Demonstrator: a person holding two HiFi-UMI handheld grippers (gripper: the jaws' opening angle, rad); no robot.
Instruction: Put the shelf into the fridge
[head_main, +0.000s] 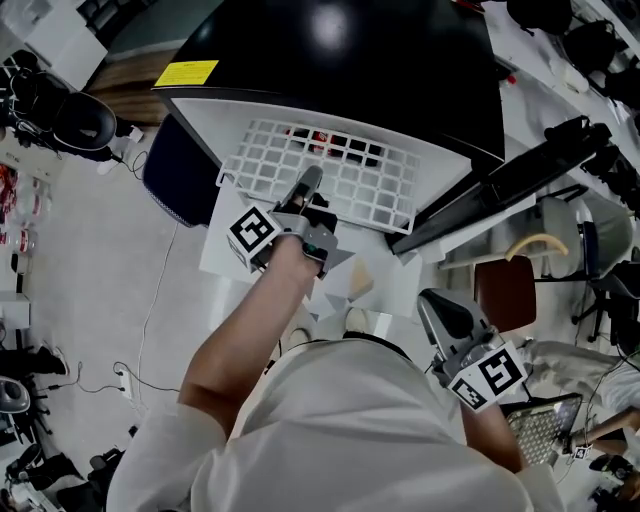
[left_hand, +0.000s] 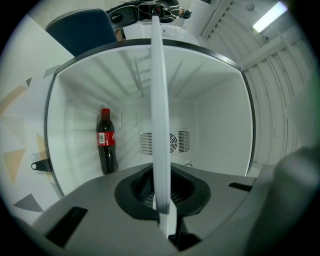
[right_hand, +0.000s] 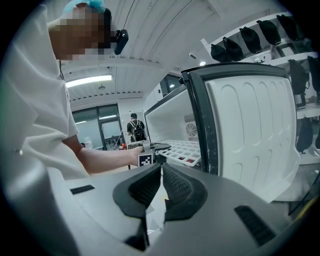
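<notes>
shelf (head_main: 372, 190) level, long side across fridge (head_main: 330, 70) mouth; left gripper (head_main: 308, 186) clamps its edge, right gripper (head_main: 441, 310) clenched.

Lab or workshop hall: loose cable (head_main: 152, 300) across pale floor (head_main: 90, 260), blue chair (head_main: 172, 185), dark gear (right_hand: 250, 37) lining wall shelves, ceiling strip light (right_hand: 89, 80), glazed doors (right_hand: 92, 127) beyond.

Pale floor (head_main: 95, 260), navy chair (head_main: 172, 182) (half hidden), dark bags (right_hand: 270, 31) on wall shelves (right_hand: 235, 47), ceiling strip light (right_hand: 89, 80).
</notes>
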